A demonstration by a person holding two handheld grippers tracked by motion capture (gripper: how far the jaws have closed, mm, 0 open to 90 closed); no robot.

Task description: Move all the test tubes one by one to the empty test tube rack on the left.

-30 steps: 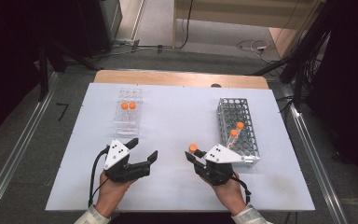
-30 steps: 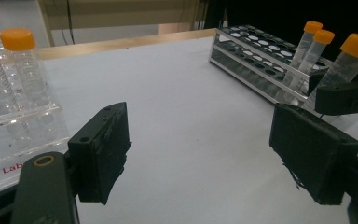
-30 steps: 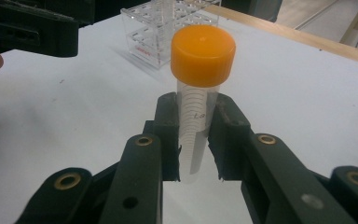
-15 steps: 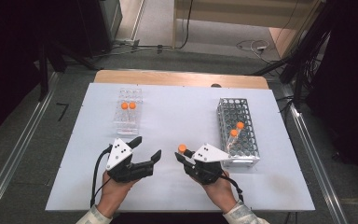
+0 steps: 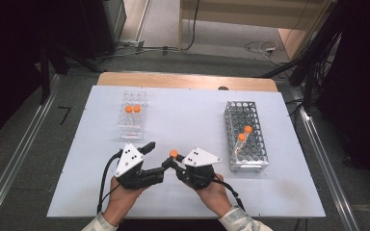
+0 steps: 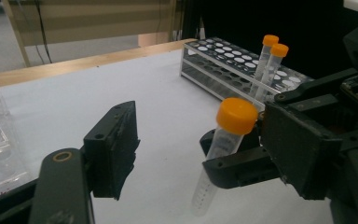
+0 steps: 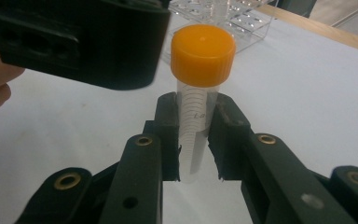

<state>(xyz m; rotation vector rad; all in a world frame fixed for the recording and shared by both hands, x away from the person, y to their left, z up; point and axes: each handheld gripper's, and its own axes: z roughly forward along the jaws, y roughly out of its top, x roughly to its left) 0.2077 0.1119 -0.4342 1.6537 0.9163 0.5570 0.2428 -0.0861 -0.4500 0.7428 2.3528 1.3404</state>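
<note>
white table | right gripper fingers pinch tube — left gripper fingers spread, closing

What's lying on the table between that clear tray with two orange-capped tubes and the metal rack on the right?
Nothing. In the high view the white table is bare between the clear tray and the metal rack. The grippers and the held tube sit nearer the person.

Even overhead light, bg dim, closeups soft.
</note>
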